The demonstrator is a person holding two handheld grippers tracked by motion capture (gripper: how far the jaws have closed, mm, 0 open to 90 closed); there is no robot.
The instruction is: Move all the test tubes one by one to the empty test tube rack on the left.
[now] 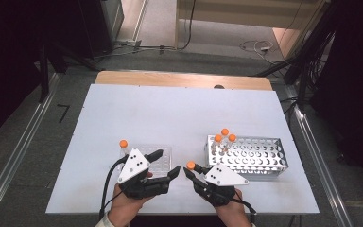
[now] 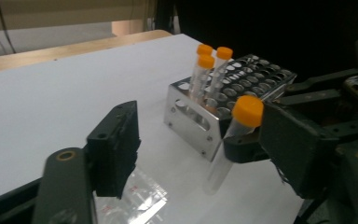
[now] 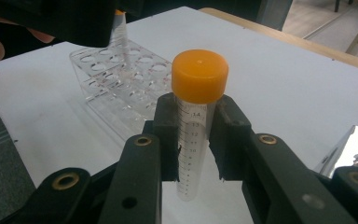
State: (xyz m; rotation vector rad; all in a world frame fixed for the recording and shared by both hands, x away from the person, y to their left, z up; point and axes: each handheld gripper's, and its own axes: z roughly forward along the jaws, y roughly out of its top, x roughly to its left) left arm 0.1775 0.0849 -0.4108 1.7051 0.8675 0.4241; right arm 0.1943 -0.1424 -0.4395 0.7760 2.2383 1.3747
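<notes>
While clamped just below cap, tube (image 3: 193,126) hangs upright between right gripper (image 1: 190,169) jaws, above table (image 1: 170,113) between clear rack (image 1: 163,158) and metal rack (image 1: 260,158). Left gripper (image 1: 166,165): jaws wide apart, empty, just beside tube. Clear rack holds one capped tube (image 1: 123,144); metal rack holds three (image 1: 225,137). Risk, judged: smooth plastic may slip or tilt in narrow pads; tilted tip would catch rack hole rim; left jaw close enough to knock tube.

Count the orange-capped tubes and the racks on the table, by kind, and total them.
Orange-capped tubes: 5, one in the right gripper, three in the metal rack, one in the clear rack
Racks: 2
Total: 7
</notes>
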